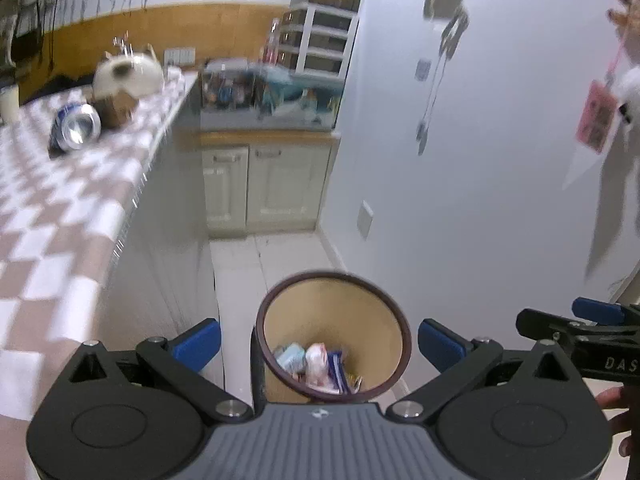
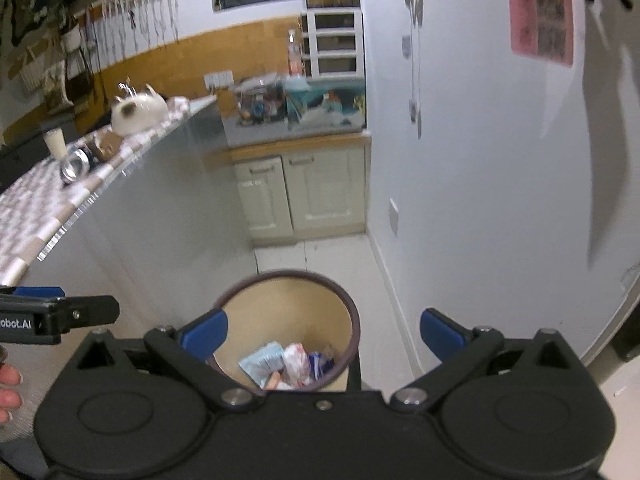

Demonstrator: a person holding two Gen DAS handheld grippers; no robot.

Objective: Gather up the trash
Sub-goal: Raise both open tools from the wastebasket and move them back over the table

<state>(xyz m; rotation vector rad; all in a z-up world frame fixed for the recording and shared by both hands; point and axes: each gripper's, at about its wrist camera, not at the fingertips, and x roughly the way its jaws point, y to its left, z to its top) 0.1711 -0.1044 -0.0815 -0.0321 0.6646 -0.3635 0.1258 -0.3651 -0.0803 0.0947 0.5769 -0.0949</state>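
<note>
the counter (image 1: 48, 216) with its checkered cloth runs along the left, and beside it on the floor stands the bin (image 1: 394, 320), upright, its round mouth facing up and its long axis vertical. both grippers hang above that mouth. the left gripper (image 1: 319, 344) is spread wide with nothing between its blue pads (image 1: 198, 342); the right gripper (image 2: 322, 334) is likewise spread wide and empty. in the left view the right gripper's side shows at the right edge with the letters "das" readable; in the right view the left gripper's side reads "obot.ai". at the bottom of the bin lie wrappers (image 2: 280, 362), pale blue, white-pink and dark blue, their print too blurred to read. on the counter a can (image 1: 76, 124) lies on its side, its silver end turned toward the cameras, long axis running back along the cloth, with a brown box (image 1: 118, 108) just behind it. a pink sheet (image 2: 540, 12) hangs on the wall, its writing unreadable.
</note>
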